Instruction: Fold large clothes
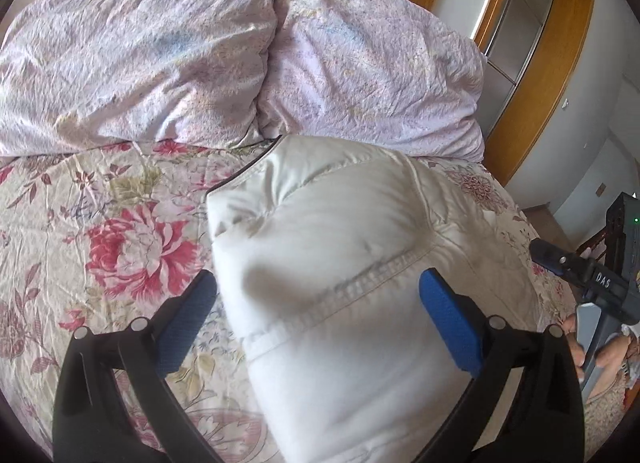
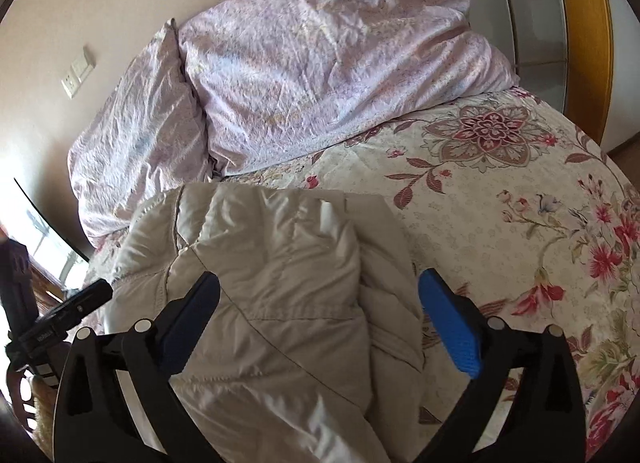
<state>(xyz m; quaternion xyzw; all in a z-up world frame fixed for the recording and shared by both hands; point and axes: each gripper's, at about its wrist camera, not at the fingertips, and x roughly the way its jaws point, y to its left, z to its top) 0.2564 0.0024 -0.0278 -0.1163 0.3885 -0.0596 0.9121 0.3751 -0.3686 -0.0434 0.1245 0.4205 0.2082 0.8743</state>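
A white puffy quilted jacket (image 1: 332, 263) lies folded into a thick bundle on the floral bedspread (image 1: 100, 231). It also shows in the right wrist view (image 2: 280, 283), greyer in shadow. My left gripper (image 1: 318, 283) is open, its blue pads (image 1: 448, 315) wide apart, just above the jacket's near part. My right gripper (image 2: 319, 283) is open too, its blue pads (image 2: 450, 319) spread over the jacket's near end. Neither gripper holds the fabric. The right gripper's body shows at the right edge of the left wrist view (image 1: 592, 283).
Two pale lilac pillows (image 1: 160, 55) (image 1: 372, 67) lie at the head of the bed behind the jacket. A wooden-framed wardrobe (image 1: 532, 23) stands to the right. The bedspread (image 2: 520, 203) stretches bare to the right of the jacket. A wall socket (image 2: 76, 71) is at the left.
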